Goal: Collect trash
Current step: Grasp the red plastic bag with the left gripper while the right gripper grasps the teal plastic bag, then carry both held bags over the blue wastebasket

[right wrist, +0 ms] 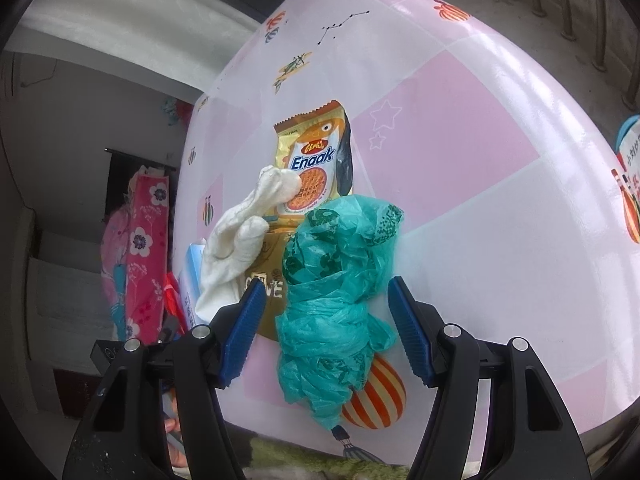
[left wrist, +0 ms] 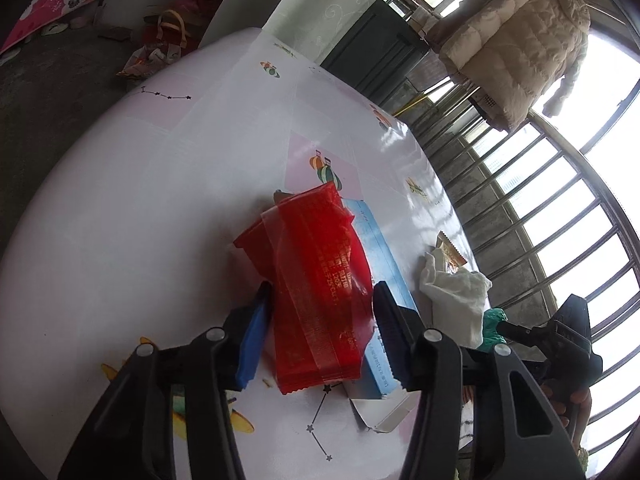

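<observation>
Here the table [left wrist: 120, 208], under a pink-and-white cloth printed with balloons and star lines, carries all the trash in one loose cluster near its edge, and both grippers stand over it in what looks like the grasping step of the collection. Largest of the pieces is the red wrapper [left wrist: 316, 280], which lies partly on top of a flat blue box [left wrist: 380, 256]; the box's end flap is open, and what is inside, if anything, cannot be seen. The left gripper [left wrist: 320, 300] straddles the wrapper with its jaws spread wide, one pad at each long side, and whether the pads yet touch the film is not clear, so it appears to hold nothing. Beside the box sits a crumpled white tissue [right wrist: 244, 236], which overlaps a gold snack packet [right wrist: 312, 160]. Against these, nearest the right gripper [right wrist: 326, 304], lies a bunched green bag [right wrist: 336, 280]; the jaws are wide apart on either side of it with daylight showing at both pads, so it too holds nothing. No bin or sack for receiving the trash is in sight in either view, so where the pieces will go cannot be told. The next move probably calls for each gripper to close squarely on its piece; the thin films are likely to crumple and slide, so a low, centred pinch would serve best, and lifting the wrapper may drag the box beneath it.
</observation>
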### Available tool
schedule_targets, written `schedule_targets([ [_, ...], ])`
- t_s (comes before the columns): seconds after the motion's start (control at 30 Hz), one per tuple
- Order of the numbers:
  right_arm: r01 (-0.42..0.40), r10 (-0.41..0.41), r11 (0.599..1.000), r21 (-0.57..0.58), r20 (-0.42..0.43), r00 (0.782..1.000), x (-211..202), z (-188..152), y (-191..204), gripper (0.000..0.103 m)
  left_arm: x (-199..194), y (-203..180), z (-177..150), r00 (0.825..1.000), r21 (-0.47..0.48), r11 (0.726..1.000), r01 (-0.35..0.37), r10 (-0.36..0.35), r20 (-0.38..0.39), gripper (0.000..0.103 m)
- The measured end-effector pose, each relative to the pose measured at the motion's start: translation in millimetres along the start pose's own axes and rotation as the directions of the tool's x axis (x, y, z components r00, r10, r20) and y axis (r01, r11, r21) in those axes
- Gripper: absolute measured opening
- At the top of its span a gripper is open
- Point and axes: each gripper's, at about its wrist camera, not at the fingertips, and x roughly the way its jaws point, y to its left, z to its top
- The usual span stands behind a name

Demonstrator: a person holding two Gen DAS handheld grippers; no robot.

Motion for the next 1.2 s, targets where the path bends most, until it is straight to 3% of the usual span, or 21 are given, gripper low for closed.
schedule_targets([
  [0.23, -0.040, 0.040, 0.999, 0.036, -0.002, 0.999, -1.8, -0.2, -9.4, 0.040, -9.8, 9.4, -0.3, 1.000, -0.032, 0.999, 0.005, -0.004, 0.026, 0.037],
  [0.63, -0.096, 0.088, 0.992, 0.086, 0.094, 0.992, -37.3, -3.2, -36.0, 0.037, -70.1, -13.9, 5.2, 0.986, 0.070, 0.995, -0.067, 0.055, 0.161, 0.029],
  [0.83, -0.143, 0.120, 0.985, 0.097, 0.212, 0.970, -83.1, -1.5, -61.0, 0.037, -81.3, -70.8, 9.8, 0.985, 0.204, 0.979, -0.010, -0.026, 0.173, 0.028],
  [0.93, -0.127, 0.085, 0.986, 0.110, 0.323, 0.942, -120.6, -1.5, -81.7, 0.037, -68.4, -117.5, 12.6, 0.985, 0.308, 0.949, 0.063, -0.109, 0.134, 0.028],
  [1.03, -0.097, 0.018, 0.982, 0.163, 0.430, 0.903, -154.3, -6.2, -109.2, 0.037, -40.2, -174.1, 11.3, 0.977, 0.406, 0.897, 0.174, -0.208, 0.041, 0.028],
  [1.13, -0.055, -0.093, 0.962, 0.267, 0.513, 0.853, -179.8, -18.5, -145.8, 0.037, -0.5, -240.4, -2.7, 0.951, 0.499, 0.812, 0.302, -0.294, -0.097, 0.028],
  [1.2, -0.021, -0.184, 0.937, 0.347, 0.547, 0.817, -193.3, -28.2, -171.5, 0.037, 34.9, -283.8, -17.8, 0.917, 0.523, 0.754, 0.398, -0.327, -0.227, 0.028],
])
